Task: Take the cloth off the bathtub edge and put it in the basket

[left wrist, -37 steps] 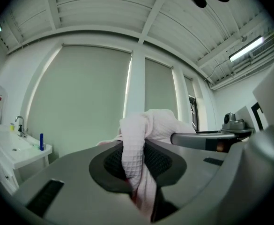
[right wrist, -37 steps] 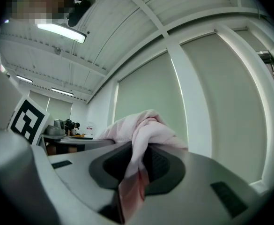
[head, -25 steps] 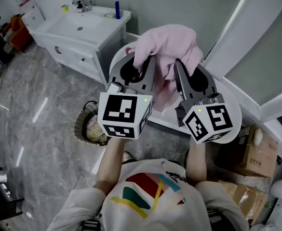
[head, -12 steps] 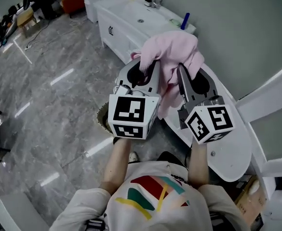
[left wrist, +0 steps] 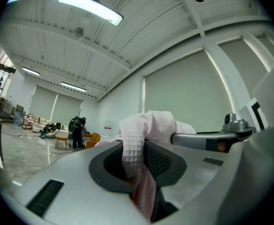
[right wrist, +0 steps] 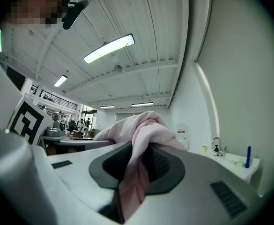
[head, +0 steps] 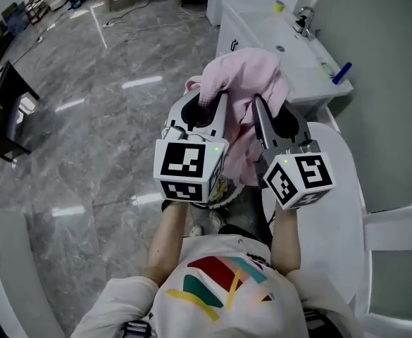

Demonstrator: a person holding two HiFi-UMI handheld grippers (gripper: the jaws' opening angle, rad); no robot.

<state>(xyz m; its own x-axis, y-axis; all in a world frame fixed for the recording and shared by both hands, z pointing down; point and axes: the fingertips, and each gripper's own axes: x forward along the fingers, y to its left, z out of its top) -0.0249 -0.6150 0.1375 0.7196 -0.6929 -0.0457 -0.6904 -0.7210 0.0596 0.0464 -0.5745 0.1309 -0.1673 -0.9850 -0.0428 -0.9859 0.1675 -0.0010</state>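
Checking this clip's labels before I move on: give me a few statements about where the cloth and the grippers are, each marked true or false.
1. The left gripper and the right gripper are both clamped on the pink cloth. True.
2. The cloth lies in the basket. False: the grippers hold it up in the air, and the basket is below them, mostly hidden.
3. A blue item stands on the washbasin counter. True.
4. The cloth is draped over the bathtub edge. False: it hangs between the two grippers, off the edge.
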